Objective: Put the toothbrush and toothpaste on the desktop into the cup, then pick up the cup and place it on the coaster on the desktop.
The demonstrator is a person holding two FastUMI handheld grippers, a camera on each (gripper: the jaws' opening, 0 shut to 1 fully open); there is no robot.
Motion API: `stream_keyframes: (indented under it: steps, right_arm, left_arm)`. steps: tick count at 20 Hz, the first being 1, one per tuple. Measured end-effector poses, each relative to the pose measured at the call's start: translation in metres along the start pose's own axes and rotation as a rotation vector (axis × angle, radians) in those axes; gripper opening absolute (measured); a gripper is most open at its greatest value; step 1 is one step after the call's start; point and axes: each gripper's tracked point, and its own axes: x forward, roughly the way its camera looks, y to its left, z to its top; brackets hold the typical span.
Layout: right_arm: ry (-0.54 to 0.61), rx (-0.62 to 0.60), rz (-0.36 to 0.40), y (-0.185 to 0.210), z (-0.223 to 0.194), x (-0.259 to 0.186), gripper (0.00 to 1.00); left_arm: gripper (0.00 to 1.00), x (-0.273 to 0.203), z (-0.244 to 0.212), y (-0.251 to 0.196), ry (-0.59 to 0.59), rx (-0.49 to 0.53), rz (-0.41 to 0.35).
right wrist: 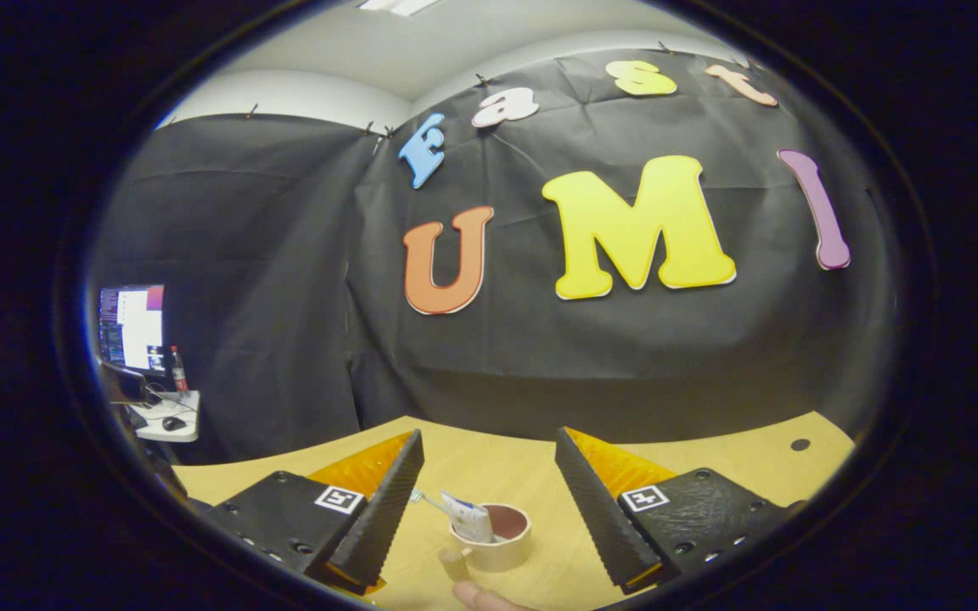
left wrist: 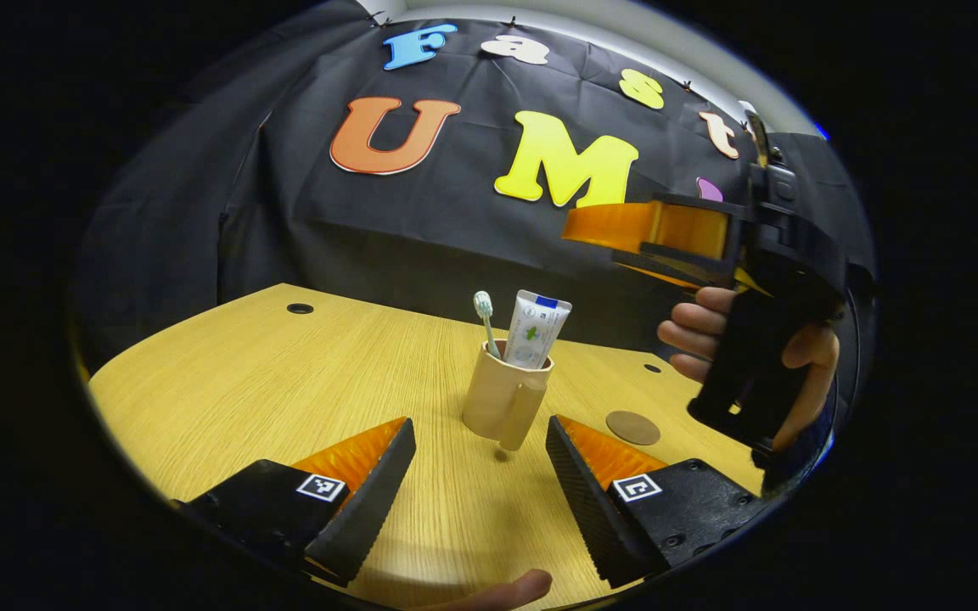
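We found the toothbrush [left wrist: 484, 316] and the toothpaste [left wrist: 537, 328] already standing upright in the cup [left wrist: 502, 392], which sat on the desk [left wrist: 268, 373], its handle turned toward the left gripper [left wrist: 480, 475]. The coaster [left wrist: 632, 428] lay bare, a little off to the cup's right in the left gripper view, so we judged that what remained was carrying the cup over.

The left gripper's fingers were spread wide and empty, level with the cup and just short of it, lined up either side. To do the grasp well, we would close on the cup's body rather than the handle, keep it upright so the tall tube did not tip out, and lift clear before moving sideways.

The right gripper [right wrist: 489, 509] hung above the cup, its fingers likewise apart and holding nothing. Held by a hand [left wrist: 752, 356], it stood over the coaster's side, and we thought it might crowd the path. A monitor [right wrist: 131, 327] glowed beyond the booth.
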Motion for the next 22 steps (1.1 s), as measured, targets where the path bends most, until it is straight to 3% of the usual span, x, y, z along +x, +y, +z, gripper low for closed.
stream_keyframes:
  steps: [4, 9, 13, 19, 22]
  right_arm:
    - [0.044, 0.003, -0.021, -0.011, -0.002, -0.03, 0.95]
    - [0.012, -0.006, -0.077, -0.029, 0.002, -0.083, 0.94]
    - [0.021, 0.007, -0.099, -0.033, -0.006, -0.127, 0.99]
    - [-0.023, -0.03, -0.159, -0.045, -0.015, -0.195, 0.92]
    - [-0.036, -0.051, -0.195, -0.056, -0.019, -0.223, 0.95]
  left_arm:
    - [0.99, 0.004, 0.002, -0.002, 0.019, 0.016, 0.001]
    - [0.98, 0.015, -0.001, -0.009, 0.064, 0.041, 0.016]
    - [0.98, 0.029, 0.0, -0.021, 0.147, 0.067, 0.008]
    - [0.96, 0.045, 0.01, -0.018, 0.314, 0.178, 0.079]
    - [0.96, 0.054, 0.006, -0.026, 0.442, 0.117, 0.063]
